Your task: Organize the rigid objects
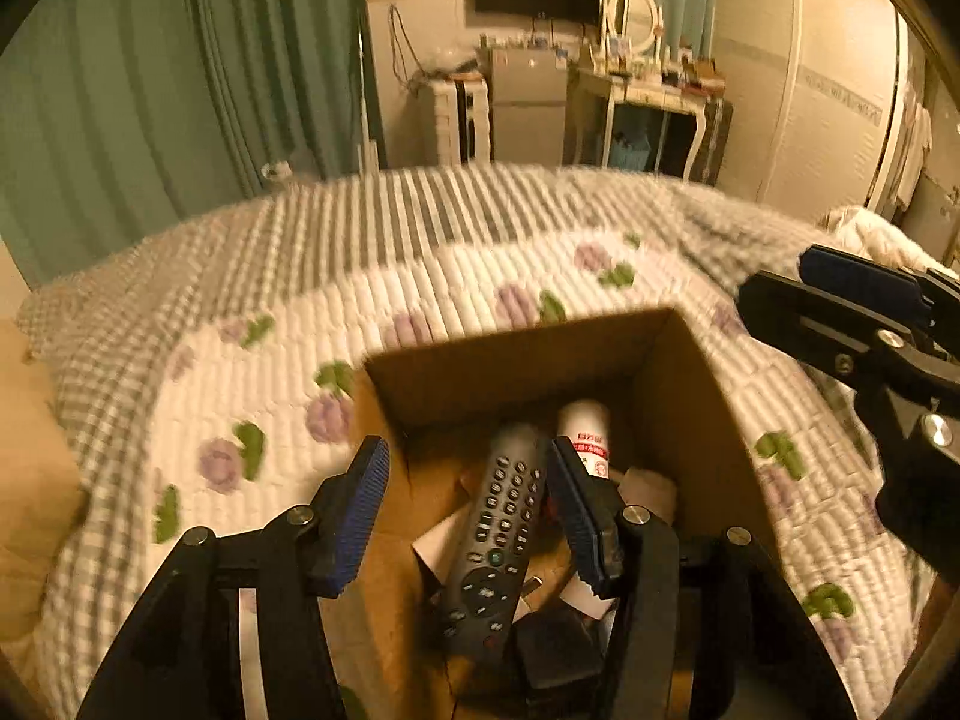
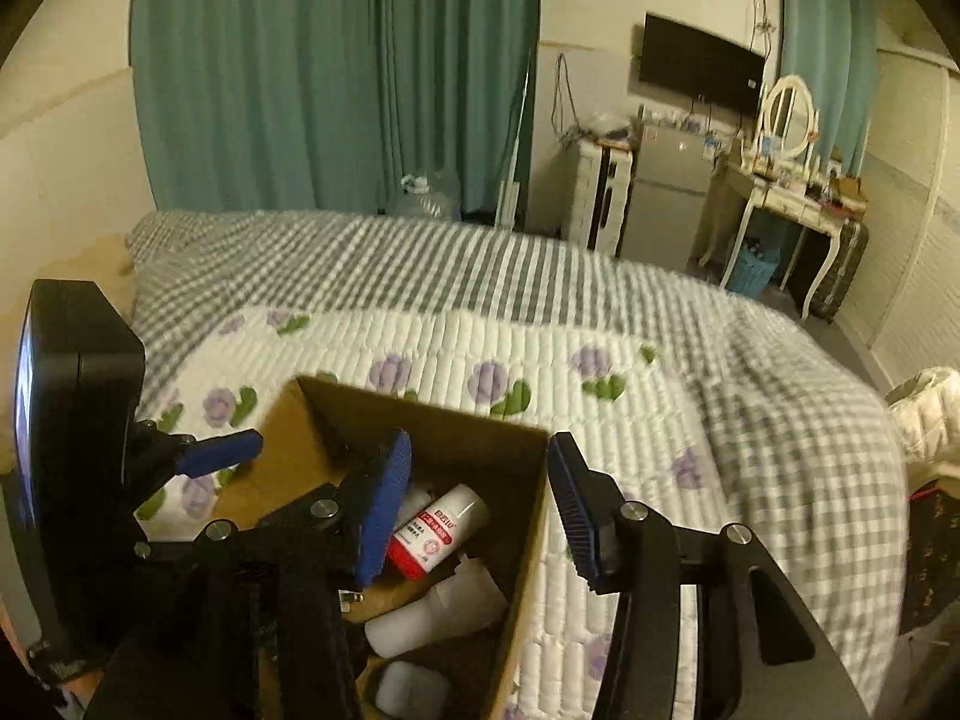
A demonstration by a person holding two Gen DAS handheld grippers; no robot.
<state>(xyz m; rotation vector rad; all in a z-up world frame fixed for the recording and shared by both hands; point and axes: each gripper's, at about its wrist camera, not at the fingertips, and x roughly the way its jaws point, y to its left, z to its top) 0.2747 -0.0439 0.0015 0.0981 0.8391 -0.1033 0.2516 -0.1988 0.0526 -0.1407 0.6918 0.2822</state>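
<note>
- The cardboard box [image 1: 690,396] sits on the floral quilt [image 1: 420,300], its top open.
- The remote control [image 1: 501,516] lies inside the box, beside a red-and-white bottle [image 2: 441,528].
- The left gripper [image 1: 468,516] hangs over the box's near rim, fingers spread and empty.
- The right gripper [image 2: 480,504] straddles the box's right wall, fingers apart and empty.

Both grippers, left gripper [image 1: 465,516] and right gripper [image 2: 480,507], have black angular frames, silver screws, and ribbed blue fingers [image 1: 359,510].
</note>
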